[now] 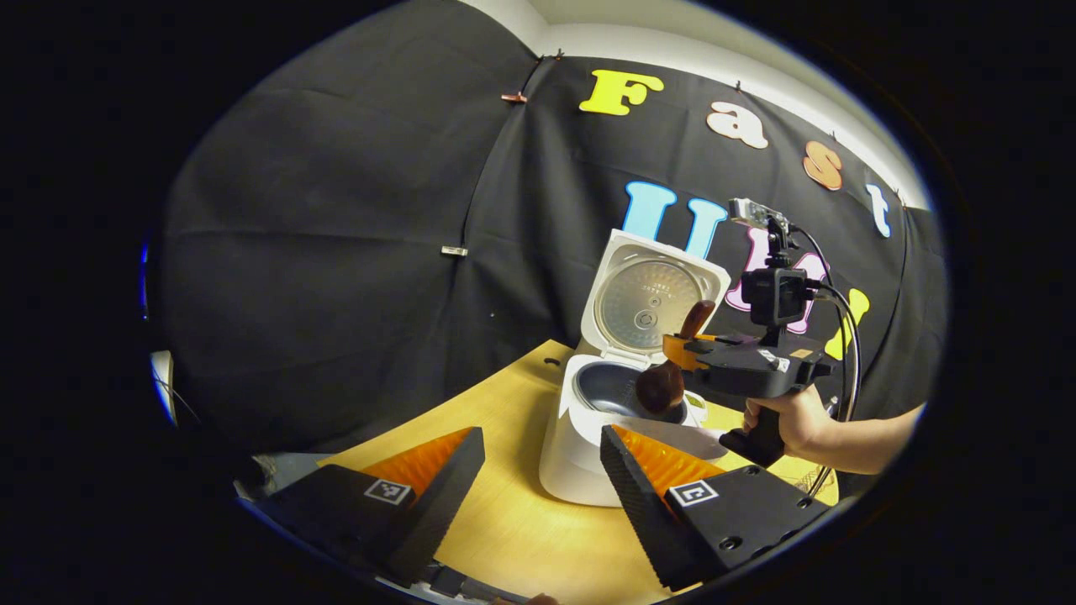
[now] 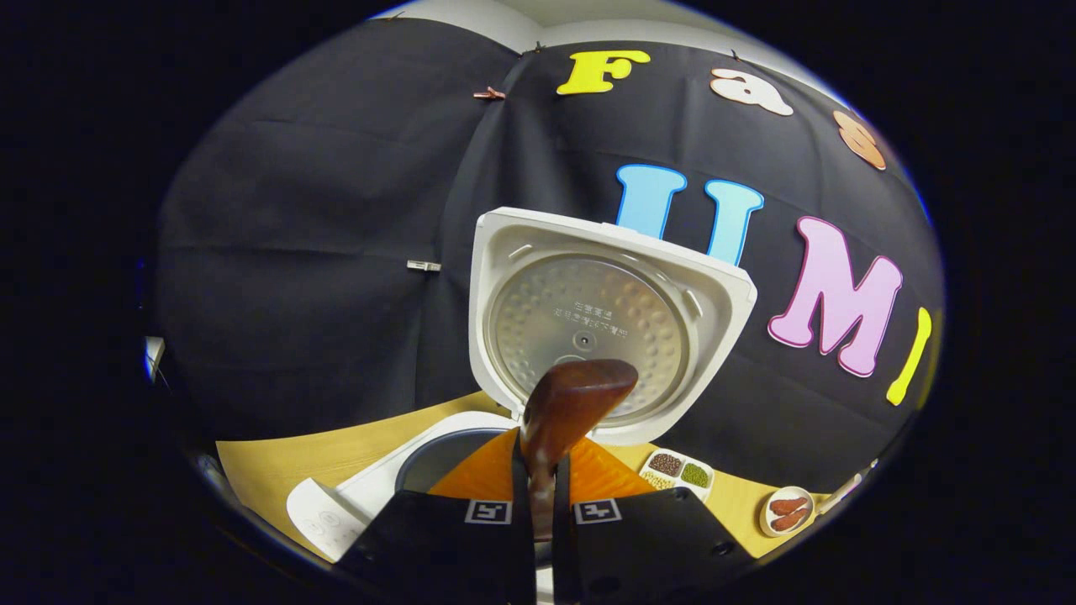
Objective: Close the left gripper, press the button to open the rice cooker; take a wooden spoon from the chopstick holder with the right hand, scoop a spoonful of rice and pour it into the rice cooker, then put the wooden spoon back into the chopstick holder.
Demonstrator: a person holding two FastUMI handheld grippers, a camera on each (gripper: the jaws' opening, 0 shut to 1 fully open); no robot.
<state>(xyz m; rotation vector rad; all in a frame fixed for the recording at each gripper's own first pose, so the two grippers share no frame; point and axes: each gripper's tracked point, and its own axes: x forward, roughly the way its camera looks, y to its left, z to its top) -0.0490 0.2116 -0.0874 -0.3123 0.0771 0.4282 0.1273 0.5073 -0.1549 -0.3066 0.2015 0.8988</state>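
One white rice cooker (image 1: 580, 437) on the yellow tabletop (image 1: 513, 521), lid (image 2: 605, 323) swung fully upright, dimpled metal inner plate facing forward, dark pot (image 1: 618, 391) exposed. One dark brown wooden spoon (image 1: 664, 382), glossy, bowl hanging over the pot, handle pinched in the right hand-held gripper (image 2: 542, 504). Left hand-held gripper (image 1: 538, 470) spread wide, holding nothing. Two small dishes right of cooker: one divided tray (image 2: 677, 470), one round plate (image 2: 786, 511).

i see a white rice cooker (image 1: 580, 445) with a dimpled silver inner lid (image 2: 588, 336), a dark brown wooden spoon (image 2: 572, 403), and a pale yellow tabletop (image 1: 521, 512).
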